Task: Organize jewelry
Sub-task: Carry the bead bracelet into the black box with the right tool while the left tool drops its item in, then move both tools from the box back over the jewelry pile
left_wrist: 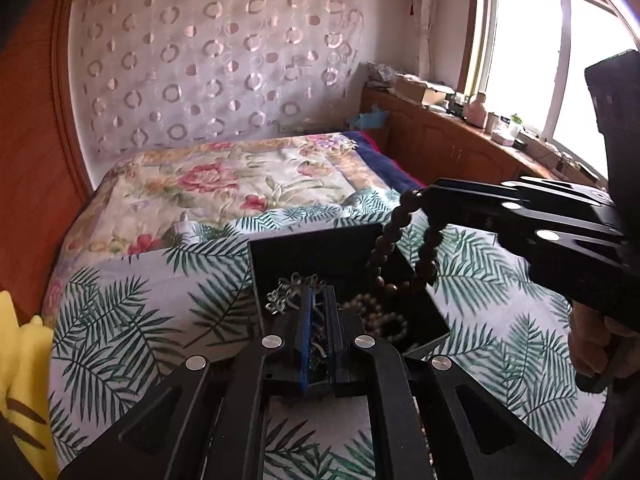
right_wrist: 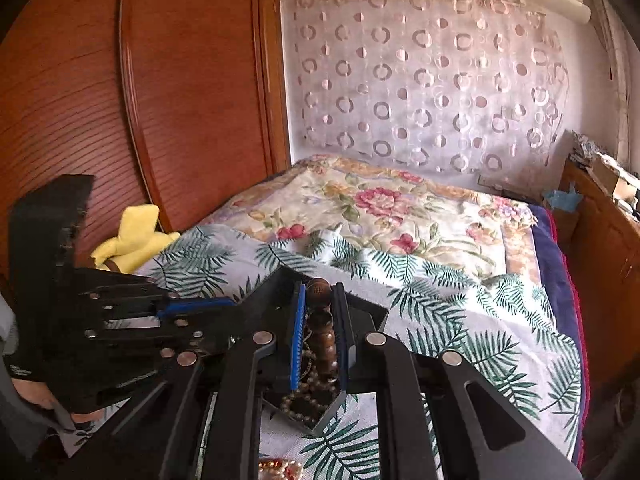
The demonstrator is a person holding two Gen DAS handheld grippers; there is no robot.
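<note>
- The right gripper is clenched on the brown beads, which hang in a loop over the black box on the bed.
- The left gripper sits low in the box, pinching a silver chain.
- Pearls lie in the box beside the chain.

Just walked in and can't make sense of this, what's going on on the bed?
Someone is sorting jewelry into a black box on the palm-print bedspread. The right hand-held gripper is shut on a brown wooden bead strand, which hangs down into the box. The left hand-held gripper sits low at the box's near edge, over a silver chain and a pearl strand already inside.
</note>
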